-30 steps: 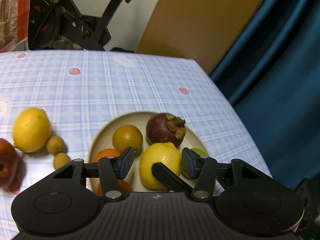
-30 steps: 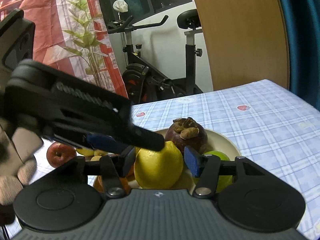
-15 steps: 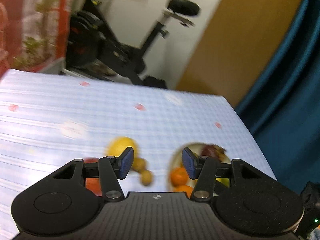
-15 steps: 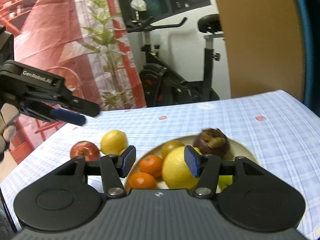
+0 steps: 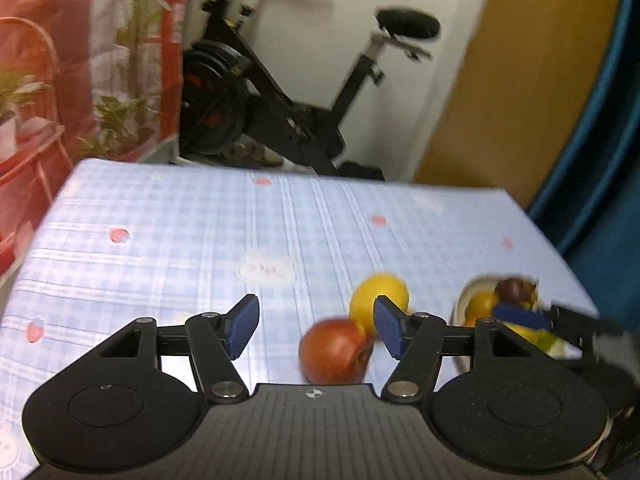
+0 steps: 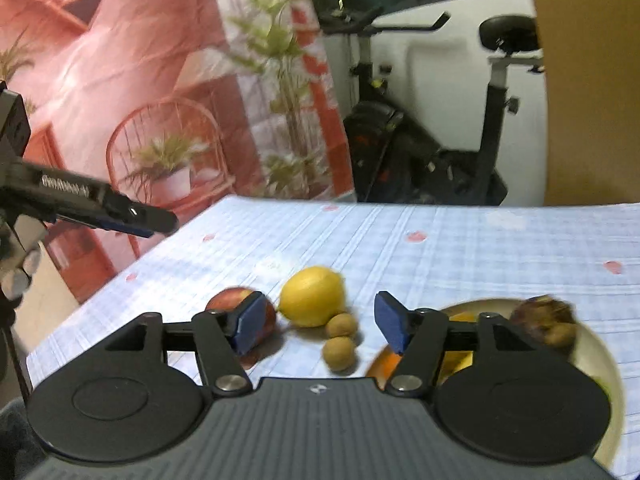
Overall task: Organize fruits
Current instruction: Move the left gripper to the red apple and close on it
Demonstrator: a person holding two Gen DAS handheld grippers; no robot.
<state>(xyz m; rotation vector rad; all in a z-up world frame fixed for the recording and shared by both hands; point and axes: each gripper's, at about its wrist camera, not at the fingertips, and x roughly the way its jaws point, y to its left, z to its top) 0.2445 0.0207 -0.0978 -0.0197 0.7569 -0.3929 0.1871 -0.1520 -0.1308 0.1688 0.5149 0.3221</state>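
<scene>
A red apple [image 5: 335,350] and a yellow lemon [image 5: 378,296] lie on the blue checked tablecloth. My left gripper [image 5: 316,330] is open and empty above them. A cream plate [image 5: 462,308] at the right holds a mangosteen [image 5: 514,289] and several other fruits. In the right wrist view the apple [image 6: 224,300], the lemon [image 6: 312,296] and two small brown longans [image 6: 340,344] lie left of the plate [image 6: 600,364]. My right gripper [image 6: 318,328] is open and empty over the longans. The left gripper also shows at the far left [image 6: 136,220].
The table [image 5: 200,240] ends at its far edge, with an exercise bike [image 5: 280,112] on the floor behind it. A blue curtain [image 5: 600,140] hangs at the right. Potted plants and a red backdrop [image 6: 120,80] stand at the left.
Both grippers pulled back from the plate and swung left. The left one now faces the apple and lemon; the right one now faces the longans. Both stay open.
</scene>
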